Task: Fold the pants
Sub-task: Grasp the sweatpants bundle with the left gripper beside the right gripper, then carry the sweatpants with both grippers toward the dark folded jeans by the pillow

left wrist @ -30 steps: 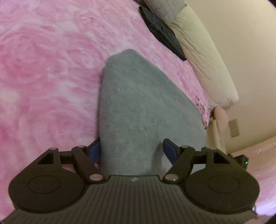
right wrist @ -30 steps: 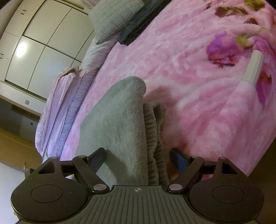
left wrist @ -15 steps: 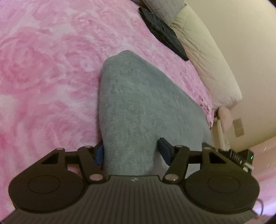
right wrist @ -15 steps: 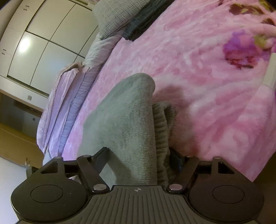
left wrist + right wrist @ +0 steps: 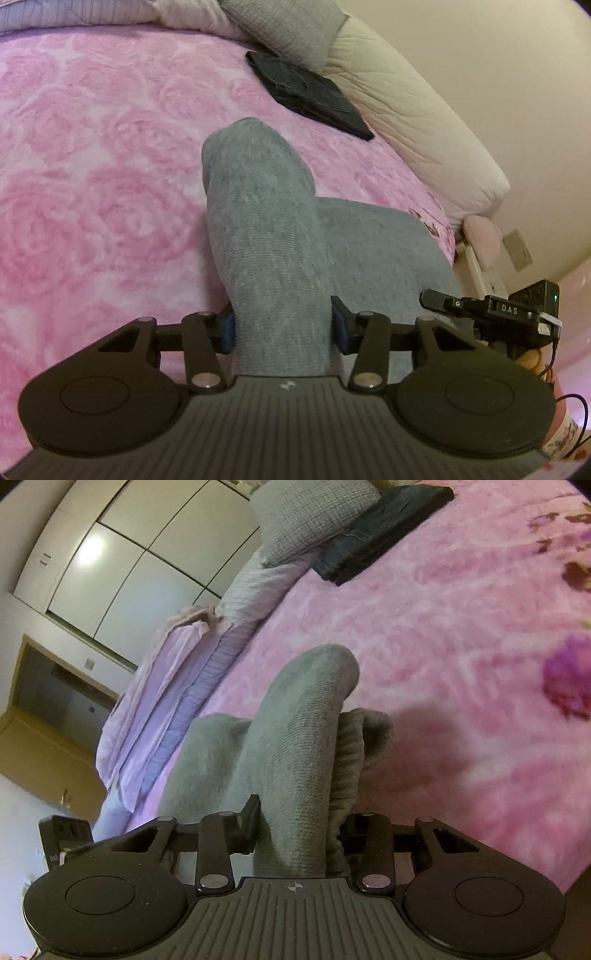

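Pink rose-patterned blanket [image 5: 92, 206] covers the bed; in the right wrist view it carries darker purple flower prints toward the right edge. Cream wall runs along the far side in the left wrist view, with a quilted beige pillow [image 5: 417, 122] against it and a grey knit cushion [image 5: 291, 29] at the head. White wardrobe doors [image 5: 122, 554] and a wooden doorway [image 5: 48, 716] show in the right wrist view, beyond a rumpled lilac striped duvet [image 5: 192, 657] along the bed edge.

Folded dark garment [image 5: 310, 98] lies flat on the blanket near the cushion, well apart from the work. Seen from the right, it reads as folded dark jeans [image 5: 380, 531], just beside the cushion.

Grey pants [image 5: 273, 236] lie on the blanket close to both cameras, bunched up into raised humps. Left gripper [image 5: 282, 326]: jaws have just been closing and now pinch a thick fold of the pants, blue pads pressed into the cloth on both sides. Right gripper [image 5: 299, 825]: jaws have just been closing and now clamp another fold of the pants [image 5: 295, 760], with a ribbed edge bulging out on the right side. Fabric fills the centre of both views and hides the blanket directly ahead. Right gripper's body shows at the right edge of the left wrist view.
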A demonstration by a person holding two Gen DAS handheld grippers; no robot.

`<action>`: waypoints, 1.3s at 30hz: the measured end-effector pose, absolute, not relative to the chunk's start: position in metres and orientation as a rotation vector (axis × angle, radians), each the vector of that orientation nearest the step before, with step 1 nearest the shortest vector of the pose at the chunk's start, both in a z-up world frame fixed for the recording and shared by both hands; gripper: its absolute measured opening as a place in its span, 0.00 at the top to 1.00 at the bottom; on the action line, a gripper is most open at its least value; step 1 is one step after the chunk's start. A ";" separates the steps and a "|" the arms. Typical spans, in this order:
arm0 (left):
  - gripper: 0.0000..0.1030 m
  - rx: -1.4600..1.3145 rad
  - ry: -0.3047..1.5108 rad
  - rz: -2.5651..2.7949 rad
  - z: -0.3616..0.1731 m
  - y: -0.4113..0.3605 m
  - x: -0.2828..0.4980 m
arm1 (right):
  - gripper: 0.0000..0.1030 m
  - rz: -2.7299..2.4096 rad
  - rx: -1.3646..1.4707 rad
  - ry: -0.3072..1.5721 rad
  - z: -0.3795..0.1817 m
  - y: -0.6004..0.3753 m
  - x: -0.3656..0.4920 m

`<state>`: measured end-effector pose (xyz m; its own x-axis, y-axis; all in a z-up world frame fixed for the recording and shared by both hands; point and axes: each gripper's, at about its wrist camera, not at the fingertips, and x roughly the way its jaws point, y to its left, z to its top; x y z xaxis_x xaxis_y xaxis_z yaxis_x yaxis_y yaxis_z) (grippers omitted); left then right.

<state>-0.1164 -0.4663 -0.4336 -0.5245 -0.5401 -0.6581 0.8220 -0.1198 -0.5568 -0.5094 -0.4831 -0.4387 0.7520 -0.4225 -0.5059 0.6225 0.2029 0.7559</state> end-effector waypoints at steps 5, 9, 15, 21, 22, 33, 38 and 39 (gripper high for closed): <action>0.60 0.387 1.268 -1.734 -0.393 -0.484 -0.129 | 0.66 -0.786 1.212 0.268 -0.403 -0.494 -0.511; 0.60 0.346 1.302 -1.739 -0.341 -0.494 -0.139 | 0.66 -0.832 1.251 0.266 -0.347 -0.498 -0.524; 0.60 0.310 1.321 -1.767 -0.287 -0.534 -0.166 | 0.66 -0.875 1.223 0.287 -0.272 -0.533 -0.541; 0.60 0.274 1.294 -1.739 -0.275 -0.616 -0.205 | 0.66 -0.853 1.191 0.294 -0.256 -0.626 -0.567; 0.60 0.265 1.292 -1.724 -0.277 -0.632 -0.212 | 0.66 -0.840 1.194 0.302 -0.258 -0.651 -0.572; 0.60 0.137 1.252 -1.554 -0.325 -0.837 -0.292 | 0.66 -0.663 1.061 0.428 -0.300 -0.940 -0.610; 0.60 0.132 1.202 -1.539 -0.352 -0.923 -0.306 | 0.66 -0.618 1.004 0.419 -0.328 -1.036 -0.614; 0.60 0.137 1.191 -1.536 -0.357 -0.937 -0.308 | 0.66 -0.616 1.002 0.414 -0.336 -1.051 -0.613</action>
<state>-0.3082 -0.9374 -0.3569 -0.3618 -0.6742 -0.6439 0.7917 0.1424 -0.5940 -0.6134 -1.0505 -0.3356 0.7588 -0.2865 -0.5850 0.6499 0.3935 0.6502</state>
